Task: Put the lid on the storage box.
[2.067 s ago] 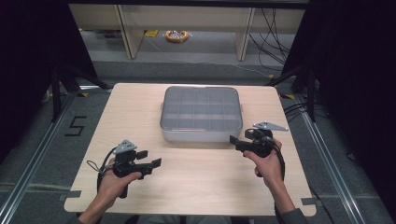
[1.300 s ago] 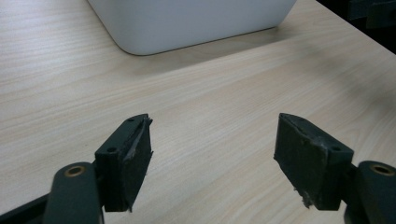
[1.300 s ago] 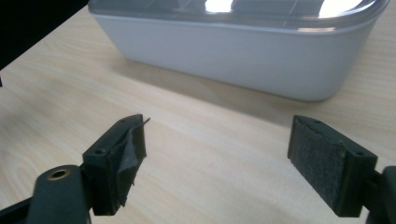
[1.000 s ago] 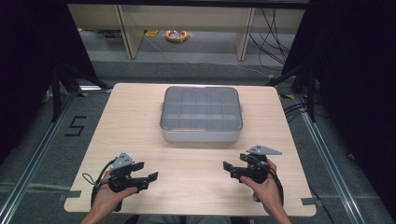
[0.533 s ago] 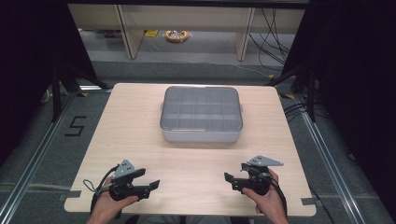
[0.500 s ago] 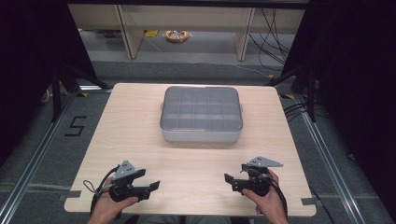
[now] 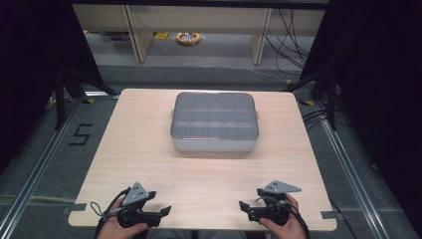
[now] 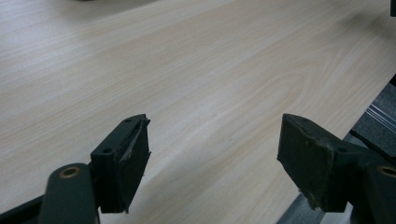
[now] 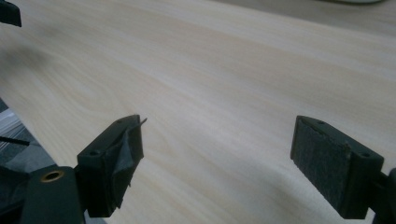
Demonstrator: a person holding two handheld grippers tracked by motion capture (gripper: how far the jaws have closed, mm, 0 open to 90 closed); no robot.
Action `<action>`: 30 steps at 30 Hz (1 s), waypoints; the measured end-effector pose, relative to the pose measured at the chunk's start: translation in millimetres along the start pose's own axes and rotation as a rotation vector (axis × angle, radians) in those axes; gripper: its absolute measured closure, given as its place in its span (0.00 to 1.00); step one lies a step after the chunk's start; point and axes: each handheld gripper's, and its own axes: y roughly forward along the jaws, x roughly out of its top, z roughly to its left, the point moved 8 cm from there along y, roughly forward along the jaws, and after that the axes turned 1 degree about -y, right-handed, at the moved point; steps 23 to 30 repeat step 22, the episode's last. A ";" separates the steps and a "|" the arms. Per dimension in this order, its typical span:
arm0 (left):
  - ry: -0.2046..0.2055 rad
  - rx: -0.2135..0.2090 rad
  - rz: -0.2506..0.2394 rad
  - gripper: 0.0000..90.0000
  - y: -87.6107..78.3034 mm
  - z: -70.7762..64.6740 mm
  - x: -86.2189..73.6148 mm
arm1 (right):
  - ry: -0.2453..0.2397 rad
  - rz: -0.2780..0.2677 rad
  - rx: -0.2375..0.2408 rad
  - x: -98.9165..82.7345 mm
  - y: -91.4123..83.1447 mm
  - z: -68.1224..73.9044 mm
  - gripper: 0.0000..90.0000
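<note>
A grey compartment box (image 7: 214,122) with a clear lid, which looks closed, sits in the middle of the far half of the wooden table (image 7: 149,149). My left gripper (image 7: 166,210) lies low at the table's near left edge, pointing right, open and empty. My right gripper (image 7: 244,206) is at the near right edge, pointing left, also open and empty. In the left gripper view the left gripper (image 8: 215,126) has its jaws wide apart over bare wood. The right gripper view has the right gripper (image 9: 217,126) the same way, with only tabletop between its pads.
Pale shelving stands behind the table with a yellow ring-shaped object (image 7: 188,37) on the floor under it. Cables (image 7: 288,30) hang at the back right. A "5" marking (image 7: 79,134) is on the floor at left. Metal rails run along both sides.
Both hands have drawn back from beside the box to the table's near edge. The box has not moved.
</note>
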 end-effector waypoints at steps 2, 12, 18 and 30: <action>-0.014 0.001 -0.006 0.27 -0.3 -2.2 -0.6 | -0.026 0.001 0.001 -2.7 0.2 -1.5 0.20; 0.005 0.010 0.012 0.27 0.2 -1.4 -4.7 | 0.014 0.047 0.012 -16.1 -3.8 4.2 0.20; -0.014 0.013 0.000 0.27 2.1 -1.8 -4.4 | -0.042 0.037 0.001 -16.0 -3.6 -1.1 0.20; -0.002 0.015 0.023 0.27 0.6 0.4 -5.9 | -0.042 0.042 0.005 -16.7 -3.0 -1.2 0.20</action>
